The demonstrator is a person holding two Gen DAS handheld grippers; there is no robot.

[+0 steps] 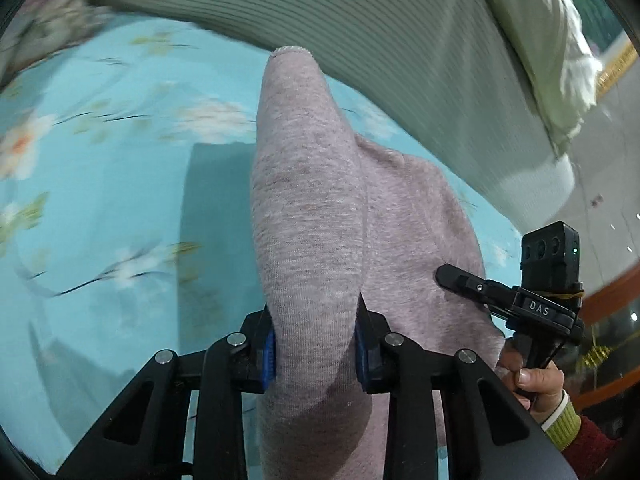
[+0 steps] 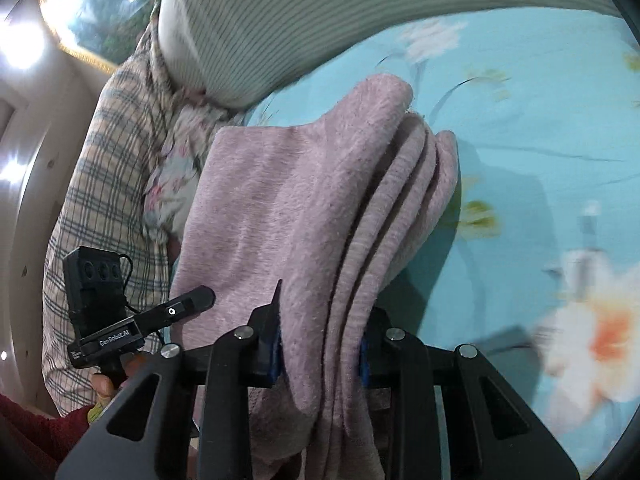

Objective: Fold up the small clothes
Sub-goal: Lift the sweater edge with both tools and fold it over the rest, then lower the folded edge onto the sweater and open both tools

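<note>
A pinkish-mauve knit garment (image 1: 312, 216) is held above a turquoise floral bedsheet (image 1: 120, 184). My left gripper (image 1: 315, 344) is shut on a thick fold of it, which bulges forward between the blue pads. My right gripper (image 2: 320, 344) is shut on the garment's (image 2: 280, 208) other side, where several folded layers stack between the fingers. The right gripper also shows in the left wrist view (image 1: 464, 280), touching the cloth's right edge. The left gripper shows in the right wrist view (image 2: 188, 304), at the cloth's left edge.
A grey-green striped cushion or blanket (image 1: 360, 32) lies across the far side of the bed. A plaid cloth (image 2: 104, 184) and a floral cloth (image 2: 172, 184) lie beside it. A pale crumpled cloth (image 1: 552, 40) sits at the far right. The bedsheet (image 2: 520, 160) spreads to the right.
</note>
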